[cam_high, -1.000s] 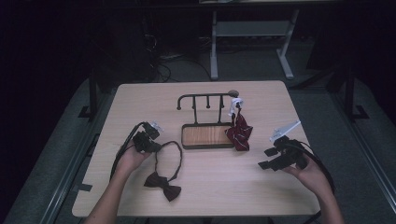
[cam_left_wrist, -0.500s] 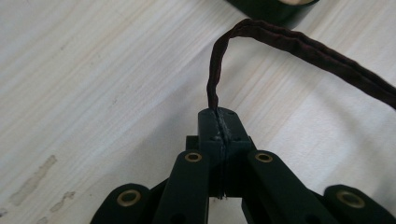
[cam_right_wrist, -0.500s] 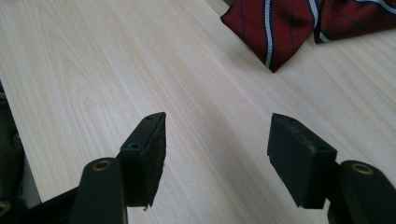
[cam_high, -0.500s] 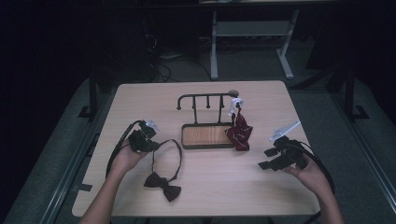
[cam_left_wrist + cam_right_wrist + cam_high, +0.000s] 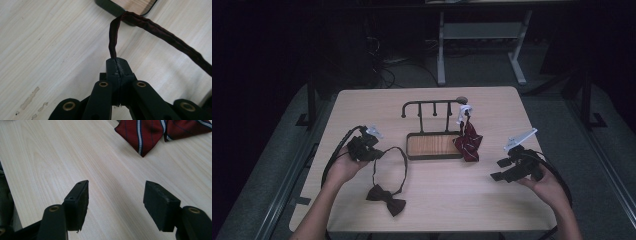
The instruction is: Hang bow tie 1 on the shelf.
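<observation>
High view: a dark tray [image 5: 434, 145] with a wooden floor lies mid-bench under a hook rack [image 5: 432, 106], where a red striped tie [image 5: 469, 141] hangs. Left tool [image 5: 373, 151] lifts a bow tie [image 5: 386, 198] by its strap. Left gripper view: jaws clamped on the strap [image 5: 113, 45]. Right gripper view: right tool [image 5: 116, 195] gapes wide, empty, above bare bench [image 5: 50, 157].

Rack [image 5: 434, 107] standing behind the tray [image 5: 434, 145] at mid-table [image 5: 362, 100], striped tie [image 5: 468, 142] hanging from the rack's right end (its tip on the table), bow tie [image 5: 386, 197] lying front-left of the tray, its strap [image 5: 393, 162] looping back toward the tray
</observation>
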Demonstrator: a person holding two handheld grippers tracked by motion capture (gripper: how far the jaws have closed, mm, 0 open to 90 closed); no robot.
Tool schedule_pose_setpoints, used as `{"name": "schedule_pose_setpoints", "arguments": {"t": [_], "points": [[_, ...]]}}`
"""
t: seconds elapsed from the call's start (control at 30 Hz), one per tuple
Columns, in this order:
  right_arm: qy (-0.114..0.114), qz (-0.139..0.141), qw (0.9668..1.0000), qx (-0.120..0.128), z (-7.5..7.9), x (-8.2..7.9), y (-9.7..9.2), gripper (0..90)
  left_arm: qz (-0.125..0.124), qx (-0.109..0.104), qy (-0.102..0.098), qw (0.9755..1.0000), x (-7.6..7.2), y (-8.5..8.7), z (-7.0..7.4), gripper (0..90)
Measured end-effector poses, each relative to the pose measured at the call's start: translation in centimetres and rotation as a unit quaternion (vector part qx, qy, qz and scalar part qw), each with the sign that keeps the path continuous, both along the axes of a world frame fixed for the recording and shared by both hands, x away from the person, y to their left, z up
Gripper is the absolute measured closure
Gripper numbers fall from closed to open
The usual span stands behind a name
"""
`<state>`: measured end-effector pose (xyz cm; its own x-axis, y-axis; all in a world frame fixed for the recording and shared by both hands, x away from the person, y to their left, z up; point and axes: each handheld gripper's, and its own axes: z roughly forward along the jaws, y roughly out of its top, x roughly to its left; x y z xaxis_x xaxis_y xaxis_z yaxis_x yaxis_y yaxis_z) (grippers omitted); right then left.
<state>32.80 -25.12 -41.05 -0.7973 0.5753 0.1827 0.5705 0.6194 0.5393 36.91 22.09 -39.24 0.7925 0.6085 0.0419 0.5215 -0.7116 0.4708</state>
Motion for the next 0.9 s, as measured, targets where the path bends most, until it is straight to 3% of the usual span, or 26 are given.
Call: {"name": "schedule_pose_setpoints", "arguments": {"t": [0.9], "points": [[0.002,-0.001,1.0000,0.001,-0.2,0.1,-0.1,36.3,-0.047,0.002,0.009,0.9989,-1.5,-0.4,3.5,89.8]]}}
